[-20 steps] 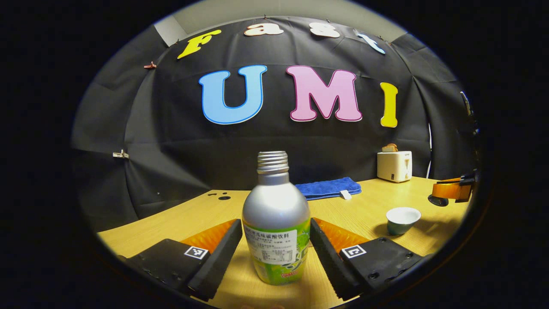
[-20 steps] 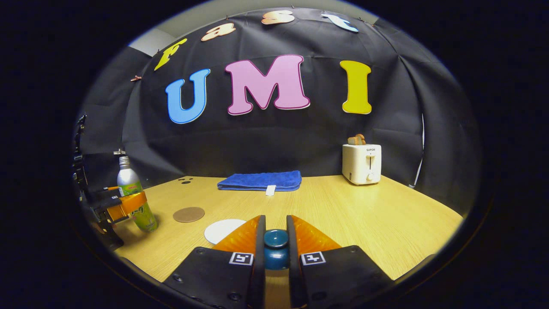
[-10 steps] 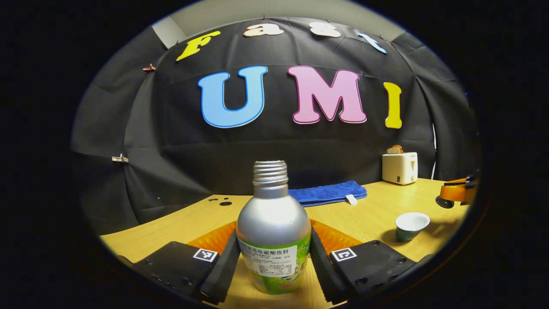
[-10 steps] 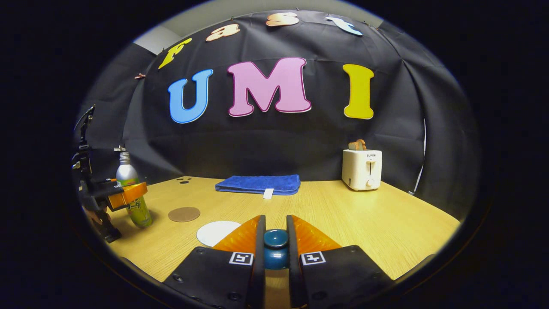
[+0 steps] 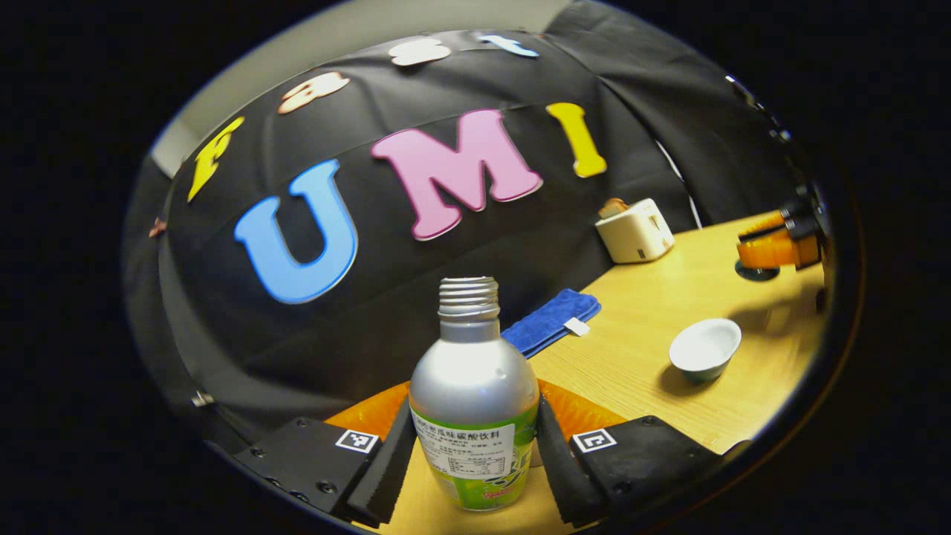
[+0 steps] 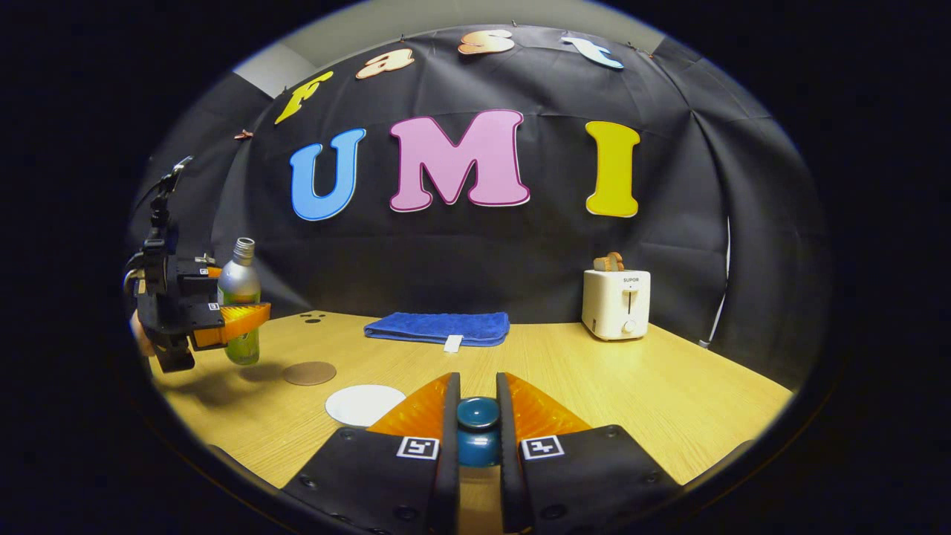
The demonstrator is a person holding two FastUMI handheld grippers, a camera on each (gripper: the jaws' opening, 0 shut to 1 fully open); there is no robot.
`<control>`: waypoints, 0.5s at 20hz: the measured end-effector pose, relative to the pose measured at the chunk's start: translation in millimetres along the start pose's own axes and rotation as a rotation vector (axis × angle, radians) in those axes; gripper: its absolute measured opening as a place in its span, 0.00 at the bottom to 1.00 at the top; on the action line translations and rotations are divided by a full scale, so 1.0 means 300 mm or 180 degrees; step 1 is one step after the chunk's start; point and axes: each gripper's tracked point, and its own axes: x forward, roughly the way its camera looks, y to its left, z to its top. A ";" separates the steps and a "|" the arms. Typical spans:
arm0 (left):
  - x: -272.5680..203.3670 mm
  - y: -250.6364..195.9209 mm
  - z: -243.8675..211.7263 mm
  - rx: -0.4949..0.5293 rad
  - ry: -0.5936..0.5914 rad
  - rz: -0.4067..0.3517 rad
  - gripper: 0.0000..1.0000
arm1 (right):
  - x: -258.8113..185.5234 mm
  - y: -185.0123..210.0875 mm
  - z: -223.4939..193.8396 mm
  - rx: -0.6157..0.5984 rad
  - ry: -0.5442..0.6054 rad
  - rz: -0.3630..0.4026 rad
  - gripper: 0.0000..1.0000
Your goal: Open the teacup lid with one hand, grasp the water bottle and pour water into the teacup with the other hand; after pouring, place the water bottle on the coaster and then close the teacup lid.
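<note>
With the lid (image 6: 478, 431) pinched between the fingers of the right tool (image 6: 478, 446) and held up off the surface (image 6: 631, 386), the teacup (image 5: 704, 349) stands open and the pouring step looks to be under way. In the left gripper view, the left tool (image 5: 475, 453) has both fingers pressed against the sides of the bottle (image 5: 475, 401), whose threaded neck carries no cap. The right gripper view shows that bottle clear of the surface, its shadow lying below it beside the brown coaster (image 6: 309, 372), with a white disc (image 6: 364, 404) a little nearer. The tilted scene in the left gripper view suggests the bottle is being leaned towards the cup, which sits off to the right, well apart from the bottle's mouth. My reading: the next move calls for carrying the neck over the cup's rim before tipping further, slowly, since the cup is small and shallow. Farther back lie a blue towel (image 6: 438, 328) and a toaster (image 6: 615, 303)
</note>
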 end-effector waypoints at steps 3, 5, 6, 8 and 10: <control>0.047 -0.054 0.038 0.0683 -0.0038 -0.0151 0.80 | 0.005 -0.041 -0.001 -0.0001 -0.0001 -0.0052 0.25; 0.071 -0.090 0.046 0.1123 -0.0048 -0.0268 0.80 | 0.007 -0.066 0.003 -0.0003 -0.0005 -0.0084 0.25; 0.087 -0.106 0.049 0.1318 -0.0058 -0.0323 0.80 | 0.004 -0.079 0.004 -0.0003 -0.0007 -0.0098 0.25; 0.115 -0.139 0.051 0.1620 -0.0049 -0.0437 0.80 | 0.003 -0.106 0.003 -0.0003 -0.0009 -0.0135 0.25; 0.132 -0.165 0.046 0.1848 -0.0026 -0.0548 0.80 | 0.003 -0.128 0.005 -0.0005 -0.0011 -0.0168 0.25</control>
